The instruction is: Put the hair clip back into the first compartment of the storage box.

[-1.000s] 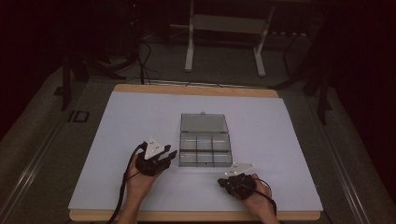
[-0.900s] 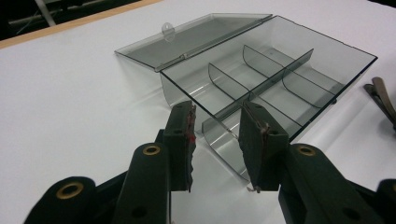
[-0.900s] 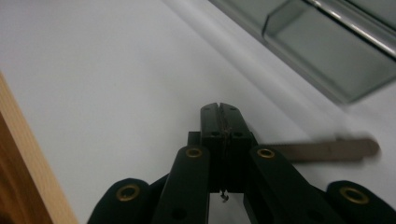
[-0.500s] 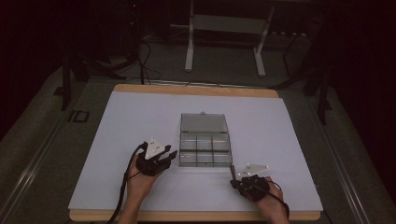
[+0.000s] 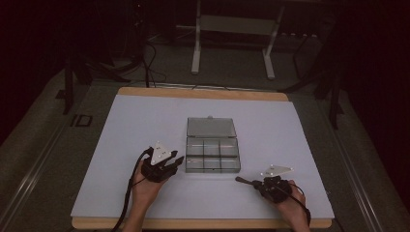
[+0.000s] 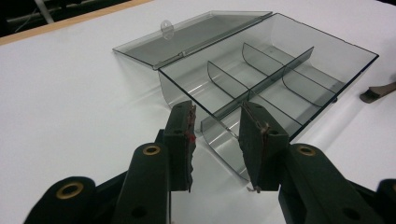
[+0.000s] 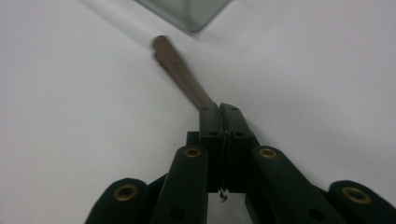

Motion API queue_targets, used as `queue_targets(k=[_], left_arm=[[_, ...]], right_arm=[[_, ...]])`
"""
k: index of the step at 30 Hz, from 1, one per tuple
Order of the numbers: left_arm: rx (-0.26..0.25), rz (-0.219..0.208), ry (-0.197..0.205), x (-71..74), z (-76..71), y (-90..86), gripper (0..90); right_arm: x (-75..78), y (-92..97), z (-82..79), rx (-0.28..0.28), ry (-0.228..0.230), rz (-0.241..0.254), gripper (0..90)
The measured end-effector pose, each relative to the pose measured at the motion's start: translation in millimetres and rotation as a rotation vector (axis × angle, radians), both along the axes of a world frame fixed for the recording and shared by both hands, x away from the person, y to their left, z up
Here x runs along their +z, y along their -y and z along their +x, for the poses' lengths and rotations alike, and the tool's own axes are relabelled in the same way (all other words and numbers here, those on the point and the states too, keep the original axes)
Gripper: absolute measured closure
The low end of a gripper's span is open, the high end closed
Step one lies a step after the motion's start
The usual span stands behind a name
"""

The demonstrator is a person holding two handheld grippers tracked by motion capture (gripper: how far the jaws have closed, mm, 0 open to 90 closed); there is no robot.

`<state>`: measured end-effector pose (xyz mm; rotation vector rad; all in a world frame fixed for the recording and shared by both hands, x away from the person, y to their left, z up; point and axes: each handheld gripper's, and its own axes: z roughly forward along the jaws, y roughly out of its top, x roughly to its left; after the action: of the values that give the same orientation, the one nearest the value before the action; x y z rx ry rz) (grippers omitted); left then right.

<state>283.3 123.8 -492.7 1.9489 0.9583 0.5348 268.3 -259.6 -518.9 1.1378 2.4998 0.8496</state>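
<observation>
Right gripper view: jaws clamping brown stick

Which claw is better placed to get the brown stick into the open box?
Right. The right claw is shut on the brown stick, whose tip points toward the compartment box. The left claw stands open with nothing between its jaws, at the box's near-left corner.

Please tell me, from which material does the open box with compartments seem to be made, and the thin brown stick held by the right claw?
The compartment box looks like smoky, glossy, see-through plastic: the white table shows through its walls and dividers. The brown stick, pinched in the shut right claw, looks matte and flat, perhaps wood or plastic; the blur leaves it open.
</observation>
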Motion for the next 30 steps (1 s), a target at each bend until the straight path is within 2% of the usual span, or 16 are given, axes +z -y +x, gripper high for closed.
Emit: queue_targets(k=[10, 13, 17, 20, 30], left_arm=[[0.006, -0.001, -0.002, -0.8, 0.9, -1.7, 65.4], [0.016, -0.005, -0.004, -1.8, 1.5, -3.3, 65.3], [0.025, -0.007, -0.007, -2.7, 2.2, -6.0, 65.3], [0.03, -0.008, -0.007, -3.1, 2.5, -6.9, 65.3], [0.031, -0.006, -0.011, -4.2, 3.0, -7.1, 65.3]], right_arm=[[11.1, 0.5, 8.1, 0.047, 0.035, -0.031, 83.6], [17.9, -4.5, 14.1, 0.114, 0.041, -0.039, 80.5], [20.1, -10.6, 19.7, 0.16, 0.031, -0.058, 77.1], [19.9, -14.8, 23.8, 0.187, 0.006, -0.07, 70.8], [17.5, -25.6, 32.0, 0.238, -0.011, -0.107, 57.3]])
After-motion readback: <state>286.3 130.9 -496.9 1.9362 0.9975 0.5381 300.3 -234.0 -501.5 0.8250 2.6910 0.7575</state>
